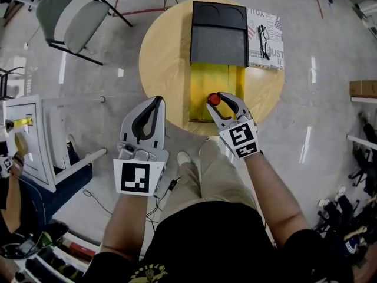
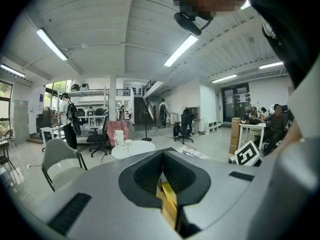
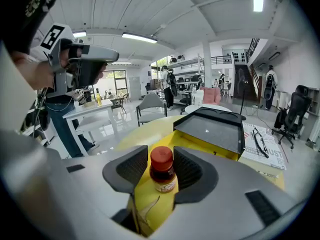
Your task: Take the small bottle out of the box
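A small bottle (image 1: 214, 99) with a red cap stands upright at the near end of an open yellow box (image 1: 200, 78) on a round wooden table (image 1: 162, 58). The box's black lid (image 1: 219, 34) lies folded back at the far end. My right gripper (image 1: 223, 99) is open, its jaws on either side of the bottle. In the right gripper view the bottle (image 3: 162, 170) sits between the pads of the right gripper (image 3: 161, 159), with a thin gap on the left. My left gripper (image 1: 156, 101) hangs off the table's near left edge, shut and empty. Through the narrow slit of the left gripper (image 2: 162, 166) a strip of the yellow box (image 2: 169, 199) shows.
A pair of glasses (image 1: 263, 40) lies on a printed sheet (image 1: 268, 16) right of the lid. A grey chair (image 1: 73, 19) stands far left, and a white table (image 1: 35, 134) on the near left. My legs are just below the table's near edge.
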A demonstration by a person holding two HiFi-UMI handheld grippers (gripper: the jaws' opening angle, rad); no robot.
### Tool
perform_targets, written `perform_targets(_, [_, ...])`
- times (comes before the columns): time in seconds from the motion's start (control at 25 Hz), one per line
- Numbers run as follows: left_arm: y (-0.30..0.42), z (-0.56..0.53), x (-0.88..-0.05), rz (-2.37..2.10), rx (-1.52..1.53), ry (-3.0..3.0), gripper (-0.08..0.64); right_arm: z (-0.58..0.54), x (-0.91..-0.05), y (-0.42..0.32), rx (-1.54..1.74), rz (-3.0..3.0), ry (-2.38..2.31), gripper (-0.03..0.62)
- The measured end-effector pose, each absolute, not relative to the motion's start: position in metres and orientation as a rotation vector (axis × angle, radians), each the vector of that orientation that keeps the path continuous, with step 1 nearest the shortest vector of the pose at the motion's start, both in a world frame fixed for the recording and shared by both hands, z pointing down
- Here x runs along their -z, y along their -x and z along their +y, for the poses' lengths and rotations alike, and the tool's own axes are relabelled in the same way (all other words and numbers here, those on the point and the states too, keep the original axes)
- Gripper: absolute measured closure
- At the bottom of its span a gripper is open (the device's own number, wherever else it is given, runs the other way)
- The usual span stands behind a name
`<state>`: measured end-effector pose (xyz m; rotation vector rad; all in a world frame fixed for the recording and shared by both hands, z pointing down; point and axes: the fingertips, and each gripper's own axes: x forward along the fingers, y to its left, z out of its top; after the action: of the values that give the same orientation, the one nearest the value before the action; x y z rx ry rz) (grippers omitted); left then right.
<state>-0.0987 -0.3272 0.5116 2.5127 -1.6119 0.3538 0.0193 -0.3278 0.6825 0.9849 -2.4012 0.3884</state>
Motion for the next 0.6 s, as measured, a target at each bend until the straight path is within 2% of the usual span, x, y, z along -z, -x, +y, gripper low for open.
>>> perform_targets(0.12, [0.101, -0.322, -0.508, -1.616, -0.362, -2.512, 0.545, -0.328, -0.69, -0.022, -0.373, -2.372, -1.007, 0.434])
perform_targets(0.6, [0.106, -0.312, -0.475, -1.635, -0.342, -2.543, 0.545, -0.316, -0.675, -0.024, -0.458, -2.35, -0.997, 0.44])
